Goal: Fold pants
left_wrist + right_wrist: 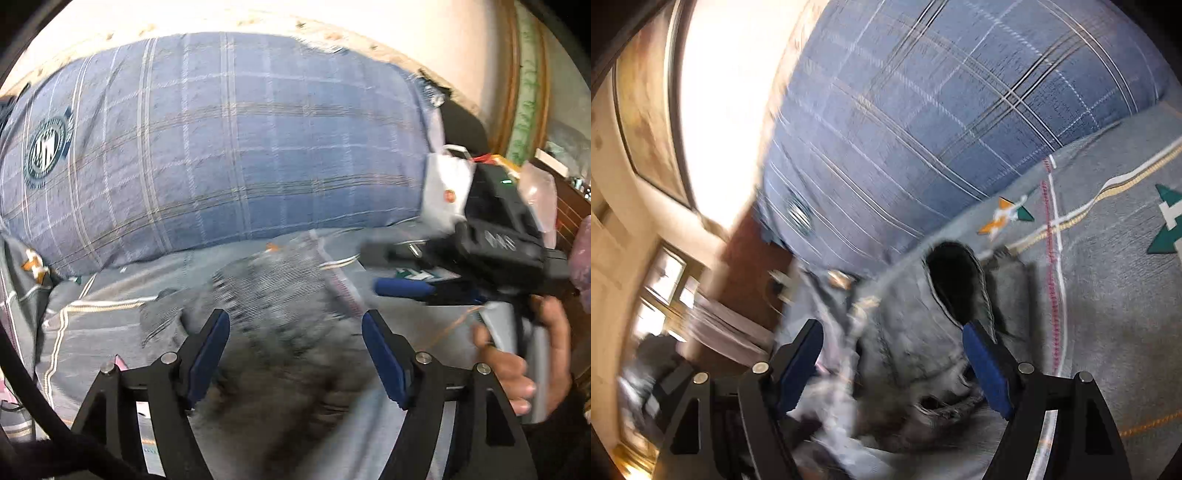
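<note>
Both grippers, L (295, 354) & R (892, 363), gape over crumpled pants (280, 295).

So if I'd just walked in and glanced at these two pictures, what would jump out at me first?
Probably the big blue plaid pillow filling the back of both views, lying on a grey patterned bedspread. In front of it sits a rumpled grey pair of pants, blurred by motion. The left gripper is open above the pants, and the right gripper is open too, one leg opening gaping just ahead of it.
</note>
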`<control>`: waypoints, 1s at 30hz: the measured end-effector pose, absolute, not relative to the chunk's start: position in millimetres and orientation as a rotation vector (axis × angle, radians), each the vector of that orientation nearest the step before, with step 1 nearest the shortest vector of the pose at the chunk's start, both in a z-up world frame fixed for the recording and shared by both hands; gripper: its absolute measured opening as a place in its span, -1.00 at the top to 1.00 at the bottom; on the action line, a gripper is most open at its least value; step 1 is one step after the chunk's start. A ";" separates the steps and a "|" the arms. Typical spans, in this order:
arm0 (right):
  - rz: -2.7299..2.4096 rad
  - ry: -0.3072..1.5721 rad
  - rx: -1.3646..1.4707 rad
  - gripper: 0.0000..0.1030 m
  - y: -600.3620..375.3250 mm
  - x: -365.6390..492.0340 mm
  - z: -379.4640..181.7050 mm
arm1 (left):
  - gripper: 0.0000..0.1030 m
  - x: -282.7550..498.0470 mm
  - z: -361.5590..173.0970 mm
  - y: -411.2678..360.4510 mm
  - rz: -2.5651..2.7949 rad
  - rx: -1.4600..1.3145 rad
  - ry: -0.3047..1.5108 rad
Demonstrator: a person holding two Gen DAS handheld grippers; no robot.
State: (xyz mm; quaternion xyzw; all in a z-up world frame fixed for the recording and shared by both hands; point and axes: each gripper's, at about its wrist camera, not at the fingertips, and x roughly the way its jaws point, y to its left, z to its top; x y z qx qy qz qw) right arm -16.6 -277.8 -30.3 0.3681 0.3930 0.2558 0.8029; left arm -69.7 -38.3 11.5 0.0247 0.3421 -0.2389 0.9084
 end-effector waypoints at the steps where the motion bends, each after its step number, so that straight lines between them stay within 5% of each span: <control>1: 0.522 0.872 0.736 -0.52 -270.5 -15.8 -31.3 | -0.45 -65.2 4.8 -34.6 -0.494 0.034 0.718; 7: 0.385 1.106 0.485 0.30 -248.0 -20.0 -59.5 | -0.45 -38.2 -62.2 -25.6 -0.486 -0.117 0.871; 11: 0.288 1.174 0.381 0.30 -252.4 -28.0 -78.3 | -0.45 -42.9 -53.3 -34.1 -0.494 -0.078 0.863; 15: 0.343 1.050 0.423 0.27 -259.9 -33.3 -58.2 | -0.45 -43.9 -44.9 -12.7 -0.514 -0.208 0.877; 17: 0.403 0.969 0.484 0.08 -263.3 -36.9 -47.7 | -0.46 -43.5 -42.2 -1.4 -0.499 -0.261 0.876; 19: 0.447 0.892 0.512 -0.46 -263.8 -41.5 -36.5 | -0.46 -43.7 -40.5 4.1 -0.483 -0.280 0.876; 20: 0.450 0.870 0.509 -0.51 -262.0 -42.4 -33.5 | -0.46 -43.2 -38.9 7.9 -0.466 -0.288 0.875; 26: 0.472 0.994 0.534 -0.50 -246.1 -26.3 -61.6 | -0.46 -32.0 -39.2 36.6 -0.370 -0.368 0.900; 30: 0.419 1.032 0.460 -0.27 -233.5 -25.5 -68.3 | -0.46 -24.0 -58.1 32.0 -0.307 -0.321 0.976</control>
